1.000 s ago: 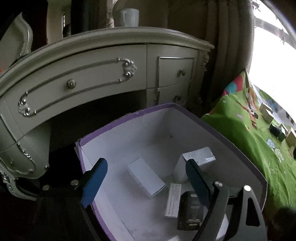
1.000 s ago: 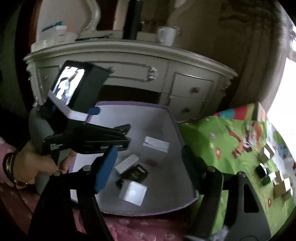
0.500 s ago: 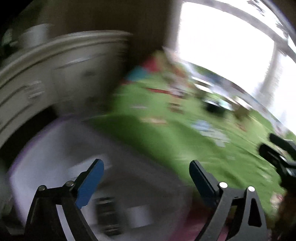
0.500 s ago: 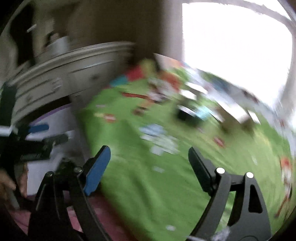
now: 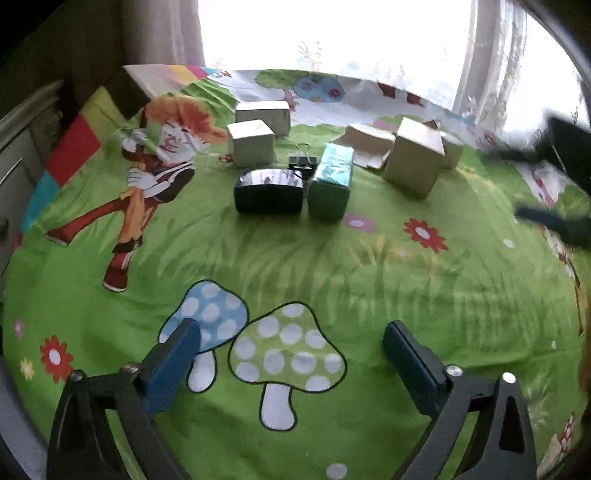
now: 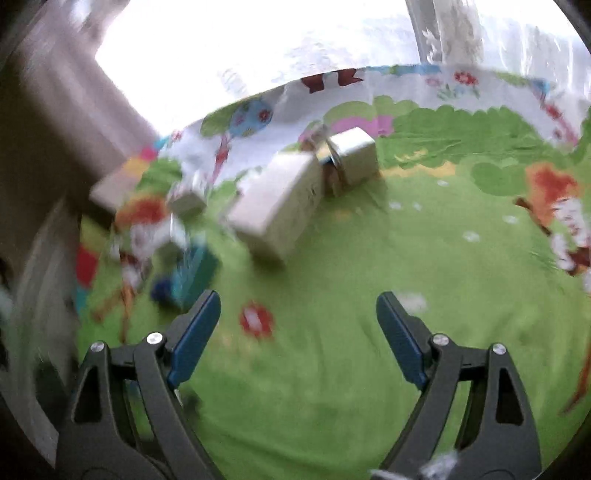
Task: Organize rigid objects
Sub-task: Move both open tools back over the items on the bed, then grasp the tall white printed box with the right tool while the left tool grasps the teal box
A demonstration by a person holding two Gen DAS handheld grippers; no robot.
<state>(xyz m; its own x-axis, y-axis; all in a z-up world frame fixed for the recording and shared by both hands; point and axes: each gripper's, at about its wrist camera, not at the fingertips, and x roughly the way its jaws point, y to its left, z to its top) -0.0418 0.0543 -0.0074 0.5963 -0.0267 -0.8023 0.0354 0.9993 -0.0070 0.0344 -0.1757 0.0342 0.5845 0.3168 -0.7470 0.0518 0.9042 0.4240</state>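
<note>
Several small boxes lie on a green cartoon bedsheet [image 5: 295, 266]. In the left wrist view a dark glossy case [image 5: 269, 190] sits beside a teal box [image 5: 330, 182], with a black binder clip [image 5: 303, 161] behind them. Two pale boxes [image 5: 252, 143] stand at the back left and a tan box [image 5: 413, 162] at the right. My left gripper [image 5: 291, 350] hovers well short of them, its jaws still opening and empty. In the blurred right wrist view a pale box [image 6: 275, 206] and a smaller box [image 6: 352, 155] lie ahead of my right gripper [image 6: 297, 321], which is open and empty.
A bright window with pale curtains [image 5: 332, 33] runs behind the bed. The edge of a cream dresser [image 5: 14, 155] shows at the far left. A dark blurred shape, probably the other gripper [image 5: 561, 184], enters at the right of the left wrist view.
Both grippers have swung away from the purple-rimmed white box by the dresser and now face the boxes on the green sheet. Both jaws stand wider than a second ago.
</note>
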